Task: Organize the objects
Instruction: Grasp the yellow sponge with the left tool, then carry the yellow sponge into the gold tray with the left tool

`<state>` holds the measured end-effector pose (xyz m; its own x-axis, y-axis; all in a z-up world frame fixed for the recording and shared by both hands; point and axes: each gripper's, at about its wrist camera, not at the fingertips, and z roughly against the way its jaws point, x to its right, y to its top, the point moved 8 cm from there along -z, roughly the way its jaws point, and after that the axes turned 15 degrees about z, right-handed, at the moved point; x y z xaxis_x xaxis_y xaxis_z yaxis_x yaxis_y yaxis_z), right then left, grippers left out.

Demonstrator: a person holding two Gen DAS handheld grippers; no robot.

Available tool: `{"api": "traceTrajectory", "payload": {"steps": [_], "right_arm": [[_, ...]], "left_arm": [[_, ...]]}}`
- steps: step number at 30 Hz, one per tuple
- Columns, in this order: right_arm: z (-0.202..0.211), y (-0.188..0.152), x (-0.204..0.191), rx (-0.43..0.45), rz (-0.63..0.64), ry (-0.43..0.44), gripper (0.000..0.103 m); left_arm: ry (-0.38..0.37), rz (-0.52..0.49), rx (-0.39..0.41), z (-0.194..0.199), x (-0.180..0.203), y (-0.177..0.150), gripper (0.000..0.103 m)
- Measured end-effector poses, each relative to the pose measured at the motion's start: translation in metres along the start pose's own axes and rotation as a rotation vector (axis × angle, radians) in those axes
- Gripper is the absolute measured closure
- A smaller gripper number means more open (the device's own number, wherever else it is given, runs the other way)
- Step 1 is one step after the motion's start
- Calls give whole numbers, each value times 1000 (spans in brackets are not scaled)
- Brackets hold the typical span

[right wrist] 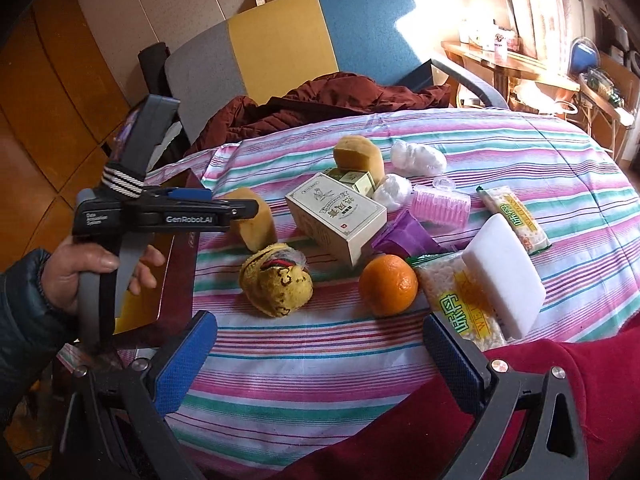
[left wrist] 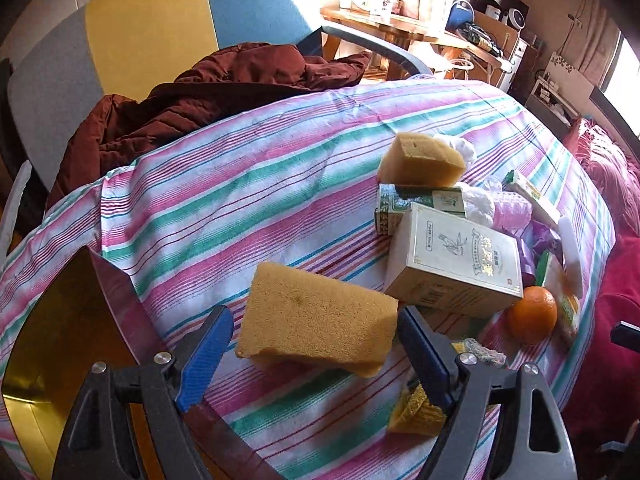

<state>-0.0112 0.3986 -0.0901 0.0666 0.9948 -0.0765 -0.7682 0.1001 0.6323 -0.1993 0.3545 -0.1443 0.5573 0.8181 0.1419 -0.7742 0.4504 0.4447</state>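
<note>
My left gripper (left wrist: 316, 334) hung jaws apart, pads not yet pressing the yellow sponge (left wrist: 318, 326) lying on the striped cloth (left wrist: 240, 200) beside the tea box (left wrist: 456, 264), so I judged a centred, gentle squeeze best.

The left gripper (left wrist: 316, 320) points steeply downward, its two blue-padded fingers (left wrist: 204, 356) spread wide apart — neither pad visibly presses on anything. In the right wrist view the same tool appears from the side, its black body level across the frame. The person's left hand (right wrist: 96, 276) wraps the grey handle from below, thumb on the near side, fingers curled around the far side, and a dark quilted sleeve (right wrist: 24, 320) covers the wrist. The right gripper (right wrist: 320, 356) also tilts downward — jaws fully spread, nothing between the blue pads.
</note>
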Motion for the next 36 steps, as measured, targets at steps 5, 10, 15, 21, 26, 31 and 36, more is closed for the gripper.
{"api": "traceTrajectory", "payload": {"steps": [5,10,15,21,26,31,36], "right_arm": [[-5,-2,-1,-16,-6,9,0],[-6,-2,0,-30,-4,-11,0],[-9,1,-9,-53,27,-25,0],[-11,13,-37,-53,81,-16,0],[-11,36,-41,-43,145,-77,0],[-35,43,-49,-112,186,-32,0],[-73,36,-60,-195,228,-27,5]], "left_arm": [[-24,25,-5,-2,-5,-8,28],[-79,97,112,52,-16,-13,29],[-98,138,219,114,-33,-41,29],[-80,246,285,157,-80,-81,28],[-12,376,294,170,-136,-122,28],[51,483,283,169,-184,-158,28],[77,527,298,174,-204,-179,28]]}}
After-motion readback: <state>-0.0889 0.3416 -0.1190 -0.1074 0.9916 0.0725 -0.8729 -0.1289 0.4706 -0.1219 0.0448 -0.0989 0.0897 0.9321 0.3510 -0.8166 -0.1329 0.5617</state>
